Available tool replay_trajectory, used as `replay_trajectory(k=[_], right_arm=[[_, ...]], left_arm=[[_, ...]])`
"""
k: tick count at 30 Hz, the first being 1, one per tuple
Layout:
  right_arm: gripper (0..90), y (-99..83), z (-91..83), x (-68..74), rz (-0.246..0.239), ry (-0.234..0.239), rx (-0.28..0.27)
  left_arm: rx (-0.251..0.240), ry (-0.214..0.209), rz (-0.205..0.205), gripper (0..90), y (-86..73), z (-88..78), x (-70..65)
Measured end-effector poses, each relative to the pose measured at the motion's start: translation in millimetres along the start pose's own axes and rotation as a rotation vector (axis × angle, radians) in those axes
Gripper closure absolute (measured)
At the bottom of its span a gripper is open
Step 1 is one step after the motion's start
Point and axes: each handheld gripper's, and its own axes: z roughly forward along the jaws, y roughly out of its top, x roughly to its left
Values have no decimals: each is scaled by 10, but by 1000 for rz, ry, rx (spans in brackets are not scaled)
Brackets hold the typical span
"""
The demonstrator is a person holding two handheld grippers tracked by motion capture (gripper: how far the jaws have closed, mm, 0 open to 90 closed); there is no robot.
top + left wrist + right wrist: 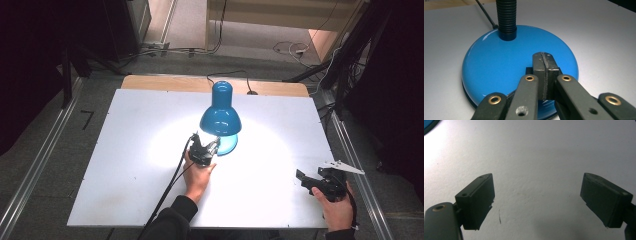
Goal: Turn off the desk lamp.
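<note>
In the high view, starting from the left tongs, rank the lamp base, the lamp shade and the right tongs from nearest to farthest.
Measured from the left tongs, shut at the lamp:
1. Lamp base: right at the tips, just to their right.
2. Lamp shade: above and slightly behind them, lit and facing down.
3. Right tongs: far off, at the table's near right corner, open.

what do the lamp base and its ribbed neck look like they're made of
The lamp base looks like glossy blue painted metal or hard plastic: smooth, with soft reflections across its dome; which one can't be told. The ribbed neck looks like matte black flexible tubing, plastic or coated metal, shown by its stacked rings and dull sheen.
</note>
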Motion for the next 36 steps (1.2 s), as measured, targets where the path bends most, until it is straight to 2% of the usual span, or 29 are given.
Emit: replay_trajectory(k=[25, 26, 28, 31, 33, 36], right_arm=[[109, 2, -2, 4, -2, 5, -3], [109, 2, -2, 4, -2, 5, -3], [109, 2, -4, 1, 0, 4, -3], [109, 2, -5, -1, 0, 4, -3], [109, 2, -7, -2, -1, 4, -6], [109, 2, -9, -4, 2, 7, -5]], left_arm=[[1, -4, 10, 900, 9, 19, 5], [-17, 0, -12, 900, 11, 34, -10], [-18, -2, -14, 900, 15, 40, -6], [-11, 24, -10, 900, 11, 55, 5], [-16, 20, -48, 900, 18, 65, 50], [-16, 20, -43, 900, 20, 69, 60]])
